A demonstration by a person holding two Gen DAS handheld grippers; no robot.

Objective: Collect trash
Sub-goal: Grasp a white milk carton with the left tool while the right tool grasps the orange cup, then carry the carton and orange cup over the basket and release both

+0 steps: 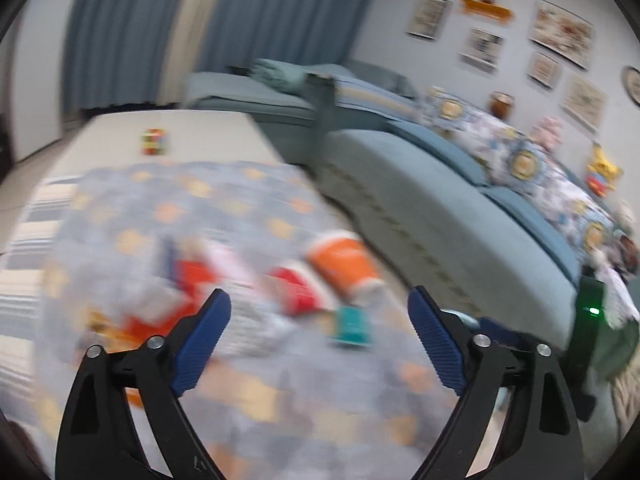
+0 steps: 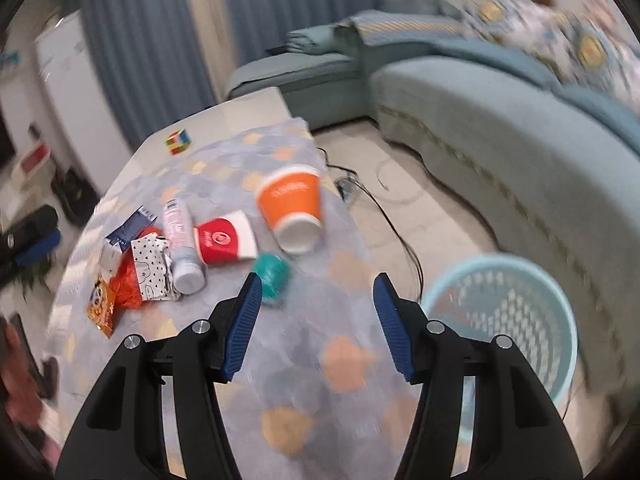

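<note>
Sofa: curving along the right. Counter: wearing a patterned cloth. Basket: sitting on the floor beside it. Orange cup, red cup, bottle, wrappers (all trash): lying on the cloth. Left tool, right tool: gaping apart, gripping nothing.

A low table, draped in a grey cloth with orange patches, stands before a long blue-green sofa. A colour puzzle cube sits on the table's bare far end. Blue curtains hang beyond the table; framed pictures line the wall above the sofa. Black cables trail across the floor between table and sofa.
</note>
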